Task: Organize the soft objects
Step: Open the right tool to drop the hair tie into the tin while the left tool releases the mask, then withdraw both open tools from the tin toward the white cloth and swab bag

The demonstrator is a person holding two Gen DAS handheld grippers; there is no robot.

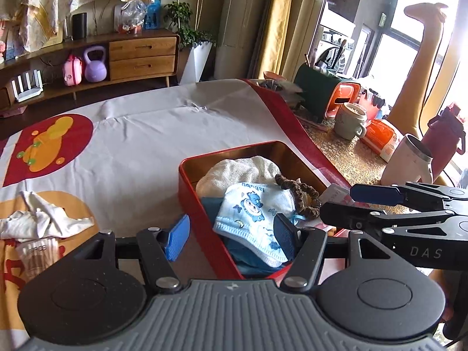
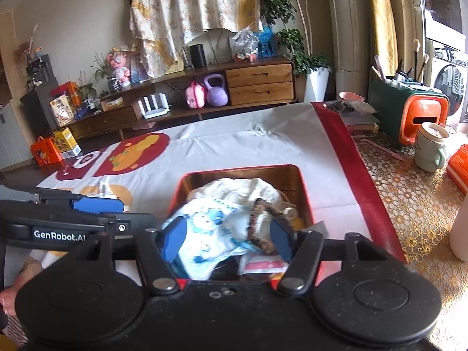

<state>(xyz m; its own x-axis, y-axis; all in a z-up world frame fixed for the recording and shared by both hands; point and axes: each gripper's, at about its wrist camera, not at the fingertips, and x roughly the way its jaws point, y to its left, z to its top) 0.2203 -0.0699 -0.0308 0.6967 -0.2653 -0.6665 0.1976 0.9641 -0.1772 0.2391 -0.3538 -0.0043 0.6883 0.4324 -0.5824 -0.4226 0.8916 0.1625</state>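
one red tin (image 1: 204,219), two open grippers

Tin: the red rectangular metal tin (image 1: 191,193) sits on the table (image 1: 140,134), right of centre.
In the tin: the cream knitted cloth (image 1: 237,169) at the back, the white face mask with blue cartoon print (image 1: 254,207) before it, the brown ruffled scrunchie (image 1: 298,190) to its right.
Left of tin: the crumpled white cloth (image 1: 44,219) on the table.
Right of tin: the pale green ceramic mug (image 1: 349,120), further back.

Red tin (image 1: 204,228); blue-print white mask (image 1: 257,219); brown scrunchie (image 1: 301,190).
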